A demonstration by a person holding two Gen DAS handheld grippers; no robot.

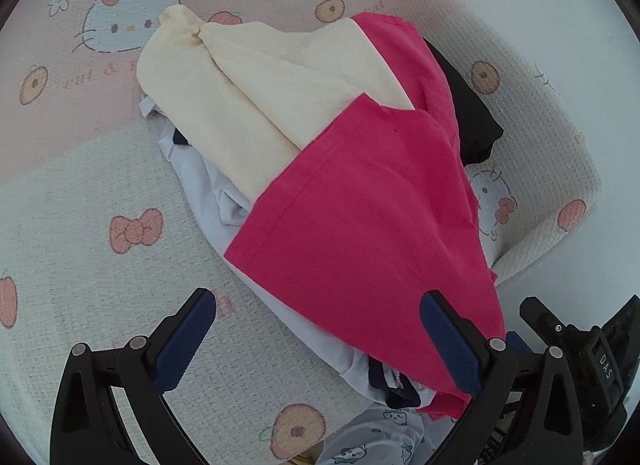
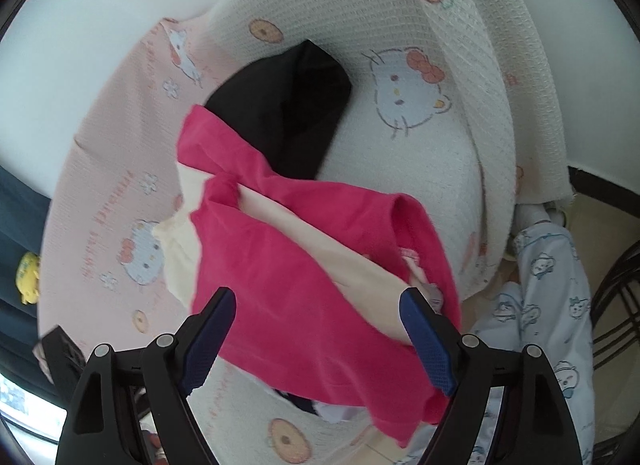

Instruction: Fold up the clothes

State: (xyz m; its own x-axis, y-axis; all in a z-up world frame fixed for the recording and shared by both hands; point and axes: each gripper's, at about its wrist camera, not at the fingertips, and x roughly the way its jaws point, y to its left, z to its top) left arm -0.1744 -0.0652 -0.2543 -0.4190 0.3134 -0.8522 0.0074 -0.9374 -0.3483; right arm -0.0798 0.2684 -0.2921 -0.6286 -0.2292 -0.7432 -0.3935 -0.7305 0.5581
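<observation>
A pile of clothes lies on a cartoon-cat printed bed cover (image 1: 80, 185). On top is a bright pink garment (image 1: 360, 225), partly over a cream garment (image 1: 256, 93). A pale lilac garment (image 1: 200, 177) with dark trim lies underneath, and a black garment (image 1: 472, 113) sits at the far side. My left gripper (image 1: 320, 329) is open just above the pile's near edge, holding nothing. In the right wrist view the pink garment (image 2: 304, 289) lies over the cream garment (image 2: 360, 265), with the black garment (image 2: 288, 113) beyond. My right gripper (image 2: 320, 325) hovers open over the pink cloth.
The bed cover (image 2: 420, 165) drapes over a corner near a white wall (image 1: 540, 5). A person's leg in pale printed pyjamas (image 2: 540, 305) stands at the right. A dark chair frame (image 2: 616, 297) is at the far right. A yellow toy (image 2: 29, 277) sits at the left.
</observation>
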